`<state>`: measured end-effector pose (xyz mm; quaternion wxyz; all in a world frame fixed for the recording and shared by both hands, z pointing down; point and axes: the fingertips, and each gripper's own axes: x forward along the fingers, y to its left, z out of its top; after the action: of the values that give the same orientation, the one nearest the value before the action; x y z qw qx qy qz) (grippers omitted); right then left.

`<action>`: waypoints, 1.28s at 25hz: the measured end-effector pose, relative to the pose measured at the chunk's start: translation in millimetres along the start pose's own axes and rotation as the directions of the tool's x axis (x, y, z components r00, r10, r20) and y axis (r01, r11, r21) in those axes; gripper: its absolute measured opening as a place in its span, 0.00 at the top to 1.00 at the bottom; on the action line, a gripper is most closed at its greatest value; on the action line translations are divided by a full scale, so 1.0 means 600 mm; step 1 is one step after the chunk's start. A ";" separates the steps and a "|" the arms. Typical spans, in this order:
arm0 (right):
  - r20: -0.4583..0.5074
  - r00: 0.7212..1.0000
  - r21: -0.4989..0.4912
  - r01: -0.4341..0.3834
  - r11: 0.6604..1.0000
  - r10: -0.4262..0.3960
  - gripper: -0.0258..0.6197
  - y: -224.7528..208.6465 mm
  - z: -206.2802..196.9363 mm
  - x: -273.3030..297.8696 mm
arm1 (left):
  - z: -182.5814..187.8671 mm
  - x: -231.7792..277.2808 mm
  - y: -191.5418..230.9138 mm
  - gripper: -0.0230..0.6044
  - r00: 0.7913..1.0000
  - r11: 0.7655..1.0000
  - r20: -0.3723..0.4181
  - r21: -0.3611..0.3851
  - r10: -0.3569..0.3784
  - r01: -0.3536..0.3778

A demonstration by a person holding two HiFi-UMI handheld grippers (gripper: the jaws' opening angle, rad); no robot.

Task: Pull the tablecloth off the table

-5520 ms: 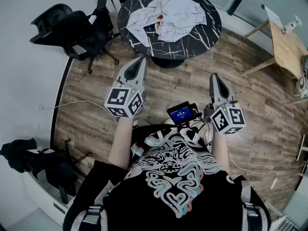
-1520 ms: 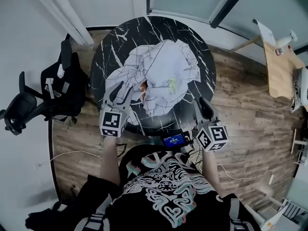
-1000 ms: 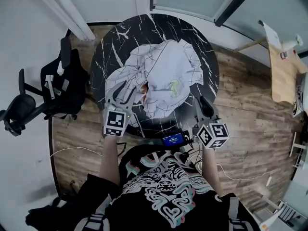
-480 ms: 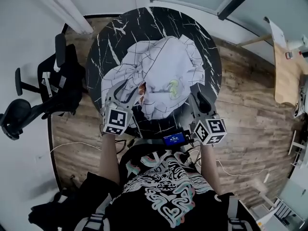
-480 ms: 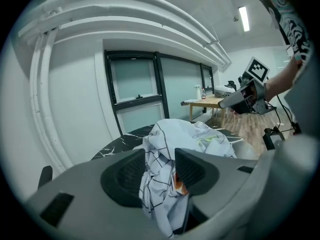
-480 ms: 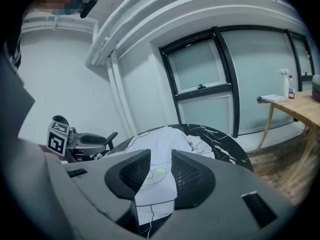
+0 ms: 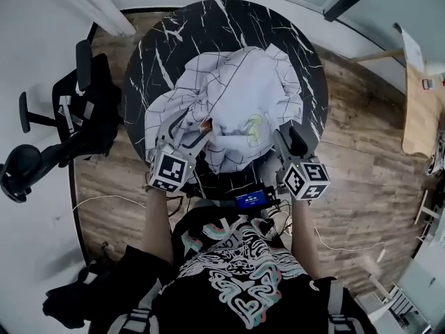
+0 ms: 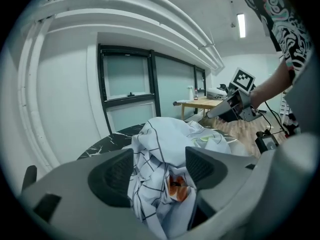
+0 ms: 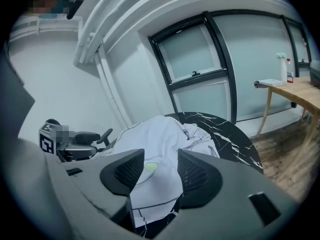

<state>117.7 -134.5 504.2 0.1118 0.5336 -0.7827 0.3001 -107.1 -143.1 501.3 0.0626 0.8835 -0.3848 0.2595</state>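
Tablecloth (image 7: 233, 96): white with thin dark grid lines, being seen crumpled in a heap on the middle of the round black marbled table (image 7: 174, 33), well inside the rim. A green mark (image 7: 254, 122) and an orange patch (image 8: 176, 186) are being shown on it; no lettering can be read on the cloth.

Left gripper (image 7: 185, 132): being held low over the near-left side of the heap, pointing away from the person. Its jaws are being kept wide apart. A bunched fold carrying the orange patch is lying between the pads (image 8: 112, 176) and is not being pinched.

Right gripper (image 7: 290, 136): being held at the near-right side of the heap. Its jaws are also released, with a narrower gap. A flat flap with the green mark is being seen between and beyond them, its lower edge lying on the black tabletop.

Left cube (image 7: 171, 173) and right cube (image 7: 306, 180): black-and-white square patterns are being shown, no words. A small screen (image 7: 250, 200) is being lit blue at the person's chest; its writing is too small to read.

Both forearms are being stretched forward, roughly parallel, one on each side of the screen.

A black chair (image 7: 66, 124) is being seen just left of the table. A wooden desk (image 7: 421, 110) is standing well apart at right, on plank floor (image 7: 361, 179).
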 end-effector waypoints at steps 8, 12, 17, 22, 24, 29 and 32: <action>-0.055 0.998 0.017 -0.004 1.000 0.005 0.61 -0.011 -0.014 0.043 | -0.028 0.024 0.008 0.34 0.999 1.000 -0.041 -0.020 0.014 -0.015; -0.084 0.996 0.014 0.012 1.000 -0.011 0.60 -0.024 -0.025 0.059 | -0.047 0.042 0.005 0.32 0.997 0.999 -0.079 -0.046 0.000 -0.004; -0.139 0.990 0.038 0.035 0.999 -0.029 0.60 -0.041 -0.052 0.079 | -0.054 0.059 0.001 0.32 0.997 0.998 -0.078 -0.067 -0.027 0.022; -0.170 0.985 0.040 0.026 0.999 -0.019 0.56 -0.044 -0.059 0.098 | -0.046 0.071 0.003 0.29 0.997 0.996 -0.060 -0.072 -0.047 0.043; -0.186 0.982 0.043 0.024 0.999 -0.016 0.53 -0.046 -0.063 0.107 | -0.040 0.075 0.005 0.25 0.997 0.994 -0.052 -0.095 -0.063 0.058; -0.232 0.972 0.028 0.030 0.999 -0.023 0.49 -0.055 -0.078 0.126 | -0.040 0.082 -0.011 0.19 0.988 0.992 -0.082 -0.024 -0.128 0.127; -0.257 0.966 0.025 0.034 0.999 -0.026 0.47 -0.060 -0.088 0.136 | -0.034 0.085 -0.008 0.17 0.986 0.983 -0.054 -0.104 -0.155 0.148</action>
<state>109.3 -174.9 599.1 0.2089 0.5037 -0.7489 0.3765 -83.0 -166.9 545.0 0.1381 0.8975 -0.3267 0.2619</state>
